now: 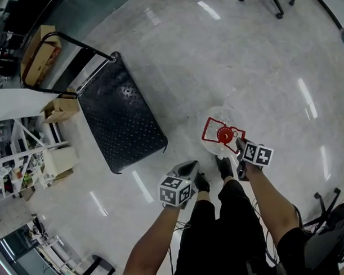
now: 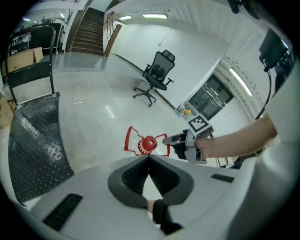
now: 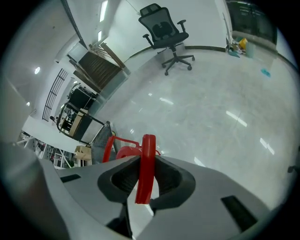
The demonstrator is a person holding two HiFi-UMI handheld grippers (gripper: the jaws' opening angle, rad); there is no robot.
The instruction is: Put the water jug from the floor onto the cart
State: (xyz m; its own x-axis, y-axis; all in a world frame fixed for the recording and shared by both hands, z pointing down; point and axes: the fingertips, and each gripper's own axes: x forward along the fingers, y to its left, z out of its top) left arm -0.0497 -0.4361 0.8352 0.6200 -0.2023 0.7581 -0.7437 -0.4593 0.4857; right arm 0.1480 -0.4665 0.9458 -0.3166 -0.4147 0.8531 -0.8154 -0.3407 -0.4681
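Right tool [image 3: 146, 161] pinches red jug handle [image 3: 148, 143]; open floor [image 1: 231, 57] reaches cart [image 1: 119, 115] edge.

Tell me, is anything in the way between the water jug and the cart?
Nothing visible is. Only bare floor lies between the water jug and the cart, to its left in the head view. The right gripper is shut on the jug's red handle.

Water jug [image 1: 217, 120] body clear and faint against pale floor at centre right of the head view, mostly hidden behind the right gripper [image 3: 144, 174] in its own view, office chair [image 1: 269, 3] cut off by top edge, cart [image 2: 33, 140] cropped at the left gripper view's left edge, shelf clutter [image 1: 19, 157] at head view's left too small to tell
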